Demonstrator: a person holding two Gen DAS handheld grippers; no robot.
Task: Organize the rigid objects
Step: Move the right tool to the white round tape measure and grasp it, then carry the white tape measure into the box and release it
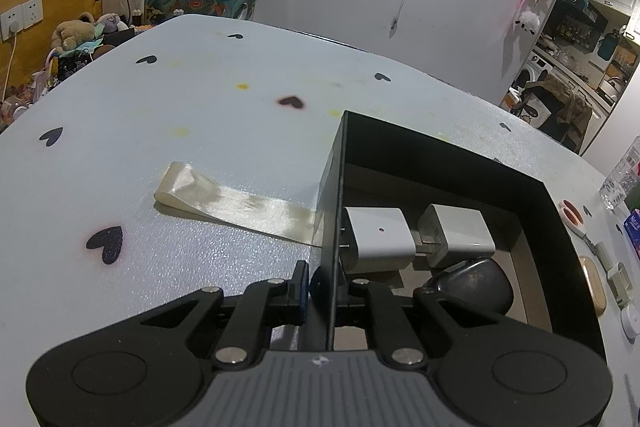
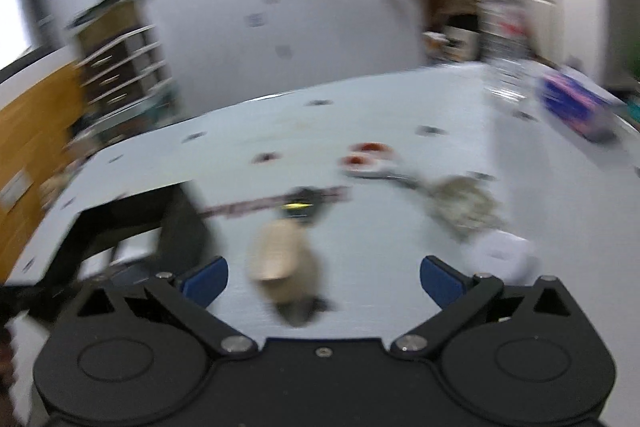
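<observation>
**Left tongs pinch the box wall; right tongs spread over the table**

The black box (image 1: 448, 163) sits directly ahead of the left gripper (image 1: 325, 283), whose jaws are pressed together on the box's near left wall. Inside, just beyond the tips, lie two white chargers (image 1: 380, 239) side by side and a dark rounded object (image 1: 476, 283). A cream ribbon (image 1: 224, 203) trails left of the wall. The right gripper (image 2: 324, 277) stands spread wide, nothing between its pads; a blurred beige object (image 2: 280, 251) lies ahead of it, scissors (image 2: 372, 159) farther off.

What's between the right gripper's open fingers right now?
Nothing gripped. In the right wrist view, the right gripper stands wide open over a blurred beige object lying on the table, pads clear of it.
</observation>
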